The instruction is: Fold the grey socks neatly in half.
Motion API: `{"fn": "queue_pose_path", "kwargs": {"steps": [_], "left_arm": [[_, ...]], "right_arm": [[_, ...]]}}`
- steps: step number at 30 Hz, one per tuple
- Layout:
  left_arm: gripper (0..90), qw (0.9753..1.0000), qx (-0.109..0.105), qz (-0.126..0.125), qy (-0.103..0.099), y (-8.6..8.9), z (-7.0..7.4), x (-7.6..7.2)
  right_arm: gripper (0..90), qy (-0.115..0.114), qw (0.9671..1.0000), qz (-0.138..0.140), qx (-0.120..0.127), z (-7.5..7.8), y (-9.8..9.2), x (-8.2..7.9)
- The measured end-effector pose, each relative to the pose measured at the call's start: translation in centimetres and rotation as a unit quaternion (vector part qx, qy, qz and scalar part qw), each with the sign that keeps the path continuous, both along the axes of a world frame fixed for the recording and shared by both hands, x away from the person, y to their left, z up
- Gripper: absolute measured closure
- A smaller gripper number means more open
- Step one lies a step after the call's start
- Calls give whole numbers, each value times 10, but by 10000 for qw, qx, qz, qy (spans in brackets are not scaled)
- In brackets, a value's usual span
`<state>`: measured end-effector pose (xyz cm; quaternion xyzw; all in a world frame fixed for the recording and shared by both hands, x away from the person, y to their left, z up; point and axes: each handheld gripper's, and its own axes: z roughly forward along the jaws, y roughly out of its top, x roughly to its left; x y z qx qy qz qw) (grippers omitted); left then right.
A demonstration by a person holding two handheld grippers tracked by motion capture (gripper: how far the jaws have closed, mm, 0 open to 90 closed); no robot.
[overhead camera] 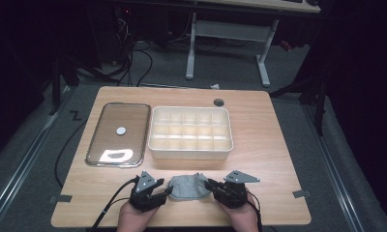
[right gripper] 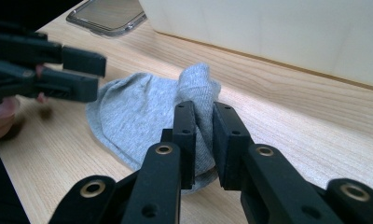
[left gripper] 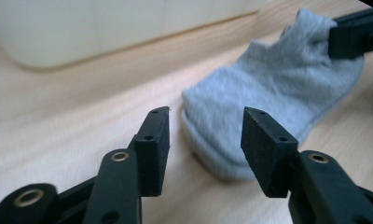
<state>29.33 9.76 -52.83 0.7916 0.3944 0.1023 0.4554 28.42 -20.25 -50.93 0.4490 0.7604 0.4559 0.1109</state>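
Note:
A grey sock [overhead camera: 186, 188] lies on the wooden table [overhead camera: 259, 145] near its front edge, between the two grippers. My right gripper [overhead camera: 210, 185] is shut on the sock's right end and pinches a raised fold of it [right gripper: 198, 81] between its jaws [right gripper: 203, 109]. My left gripper [overhead camera: 168, 192] stands open at the sock's left end, with the cuff edge [left gripper: 212, 158] just ahead of its jaws [left gripper: 206, 113], apart from the cloth. In the right gripper view the left gripper [right gripper: 82, 74] shows open at the sock's far edge.
A white box [overhead camera: 153, 130] split into several compartments stands just behind the sock. A clear lid [overhead camera: 109, 121] lies flat to the left of the box. A round cable hole [overhead camera: 219, 102] sits at the table's back.

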Motion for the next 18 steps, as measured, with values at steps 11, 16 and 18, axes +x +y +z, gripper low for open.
{"fn": "queue_pose_path", "kwargs": {"steps": [11, 16, 18], "left_arm": [[755, 9996, 3, -97, 268, -1, -7, 5], [811, 9997, -40, -89, 243, 0, -7, 4], [814, 9996, -52, -93, 252, 0, -7, 4]], "right_arm": [[799, -36, 9987, -190, -463, 7, 16, -3], [798, -113, 9972, -277, -684, 12, 25, -5], [798, -153, 9960, -286, -827, 15, 32, -4]]}}
